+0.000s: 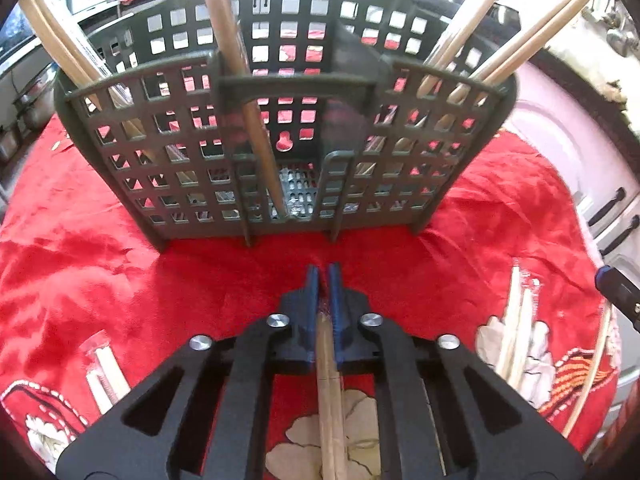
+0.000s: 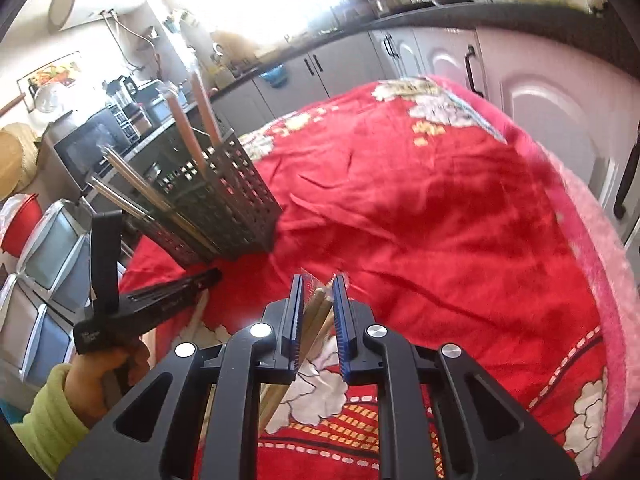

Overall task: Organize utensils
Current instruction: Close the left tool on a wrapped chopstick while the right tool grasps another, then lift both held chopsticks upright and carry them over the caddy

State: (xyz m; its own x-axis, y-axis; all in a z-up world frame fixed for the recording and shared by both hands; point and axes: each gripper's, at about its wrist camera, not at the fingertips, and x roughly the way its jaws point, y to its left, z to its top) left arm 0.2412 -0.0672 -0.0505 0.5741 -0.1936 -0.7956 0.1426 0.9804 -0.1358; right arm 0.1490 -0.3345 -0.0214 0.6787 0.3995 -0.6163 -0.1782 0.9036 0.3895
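The left gripper [image 1: 325, 276] has its jaws pinched narrow on a pair of wooden chopsticks [image 1: 330, 380], held near one end, just in front of the grey slotted utensil basket [image 1: 168, 120] standing on the red cloth-covered surface [image 1: 100, 264]. The right gripper [image 2: 318, 286] grips another wrapped pair of chopsticks [image 2: 310, 320], though how firmly is hard to tell. Such sticks are probably light, stiff and slippery in their film; a hold nearer mid-length would likely steady them. More wrapped chopsticks [image 1: 520, 320] lie near the surface's right edge.
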